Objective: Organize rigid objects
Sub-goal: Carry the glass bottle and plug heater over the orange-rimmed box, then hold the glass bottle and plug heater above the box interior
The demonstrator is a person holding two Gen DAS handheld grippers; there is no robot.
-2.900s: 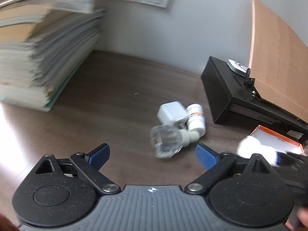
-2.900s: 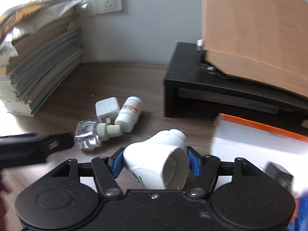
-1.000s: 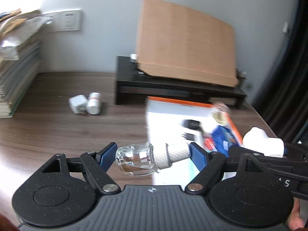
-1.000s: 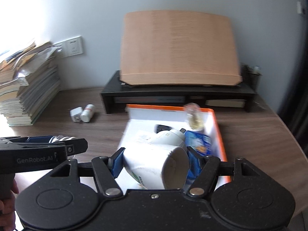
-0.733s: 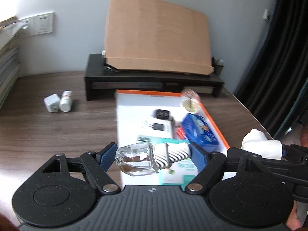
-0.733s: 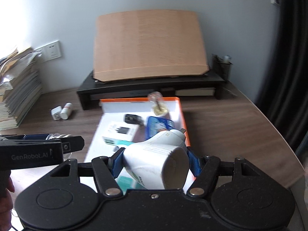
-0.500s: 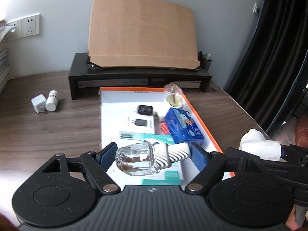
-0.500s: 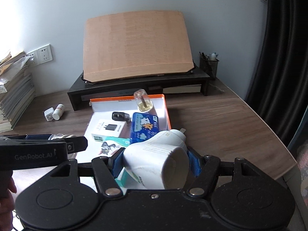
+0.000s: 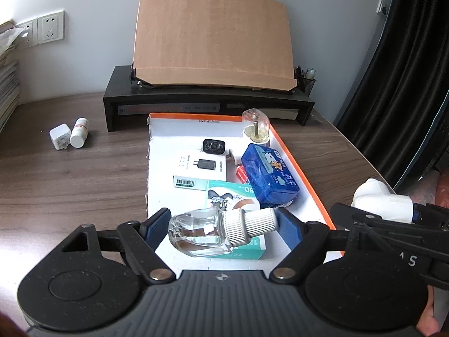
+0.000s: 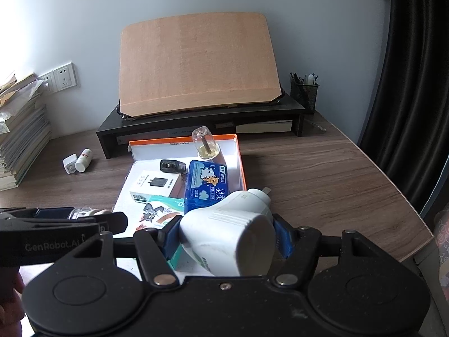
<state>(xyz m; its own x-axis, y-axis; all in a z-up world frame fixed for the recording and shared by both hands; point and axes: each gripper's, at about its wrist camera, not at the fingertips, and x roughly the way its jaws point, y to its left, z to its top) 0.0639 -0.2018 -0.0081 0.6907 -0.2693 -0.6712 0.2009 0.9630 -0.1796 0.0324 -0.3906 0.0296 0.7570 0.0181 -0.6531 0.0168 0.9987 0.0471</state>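
Observation:
My left gripper (image 9: pixel 224 226) is shut on a clear glass bottle with a white ribbed cap (image 9: pixel 216 229), held sideways above the near end of the orange-rimmed white box (image 9: pixel 306 185). My right gripper (image 10: pixel 226 236) is shut on a white plug-in device (image 10: pixel 230 230), held above the box's near right corner; the device also shows in the left wrist view (image 9: pixel 378 200). The box (image 10: pixel 240 157) holds a blue case (image 10: pixel 206 185), a charger box (image 10: pixel 157 182), a black adapter (image 10: pixel 171 165), a teal carton (image 9: pixel 238 193) and an upright clear bottle (image 10: pixel 204 141).
A white cube charger (image 9: pixel 59 136) and a small white pill bottle (image 9: pixel 79 136) lie on the wooden desk at left. A black riser (image 10: pixel 196 123) with a leaning cardboard sheet (image 10: pixel 196 61) stands behind the box. Stacked papers (image 10: pixel 19 129) at far left; the desk edge (image 10: pixel 415 241) and a dark curtain at right.
Both grippers pulled back and up from the desk with their objects still held. The box and its contents came into fuller view and now look smaller and farther off.

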